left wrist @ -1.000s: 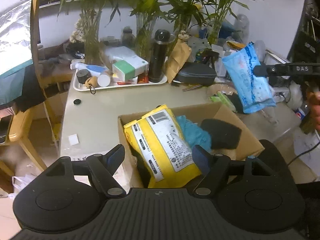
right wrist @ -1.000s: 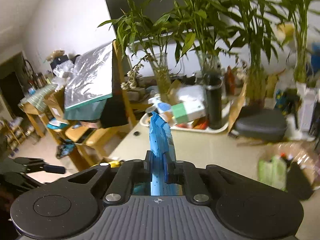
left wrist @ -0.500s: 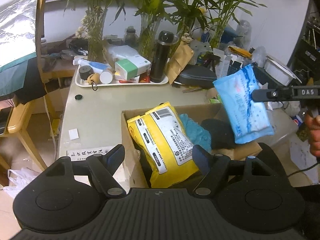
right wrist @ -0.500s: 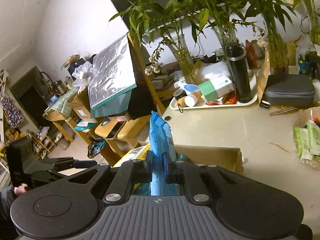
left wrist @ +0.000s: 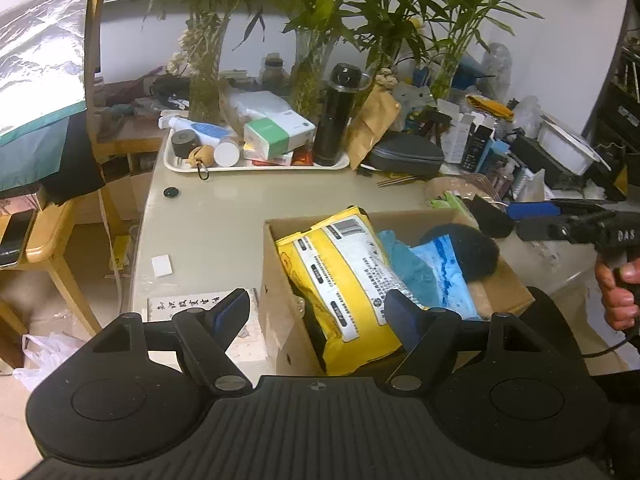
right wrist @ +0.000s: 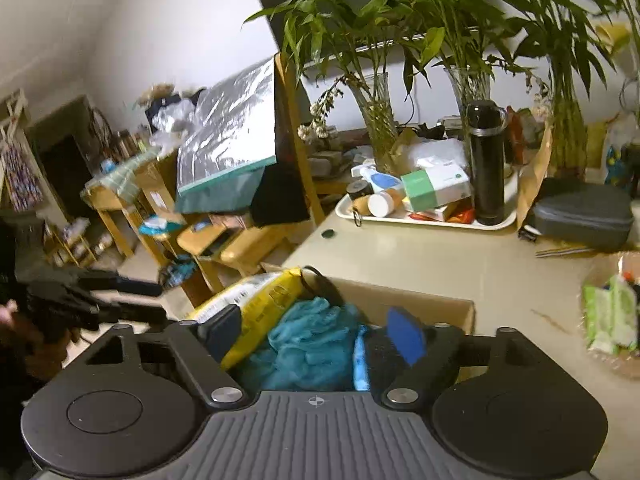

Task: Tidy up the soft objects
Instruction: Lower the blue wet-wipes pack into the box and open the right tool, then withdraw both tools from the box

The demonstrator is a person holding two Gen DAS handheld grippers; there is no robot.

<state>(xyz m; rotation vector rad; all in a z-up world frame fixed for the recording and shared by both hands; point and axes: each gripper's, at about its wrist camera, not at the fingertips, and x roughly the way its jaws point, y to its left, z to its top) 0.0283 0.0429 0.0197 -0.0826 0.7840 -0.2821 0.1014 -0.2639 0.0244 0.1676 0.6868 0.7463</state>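
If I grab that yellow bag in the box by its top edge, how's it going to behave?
The yellow bag looks like a soft plastic pouch with wrinkled, bent corners, so it would probably sag and fold rather than stay flat. Its glossy film may slip between the fingers. It leans on the cardboard box wall, so it should lift out freely.

Black flask [left wrist: 335, 116] upright on white tray [left wrist: 256, 166], perhaps steel.

My table [left wrist: 224, 216] carries a cardboard box [left wrist: 280, 280] near me, with a printed sheet [left wrist: 248, 336] and a white square [left wrist: 162, 265] to its left. Far off sit a white tray [left wrist: 256, 166], a grey case [left wrist: 406, 156] to its right, and a small dark disc [left wrist: 171, 192] by the left edge.
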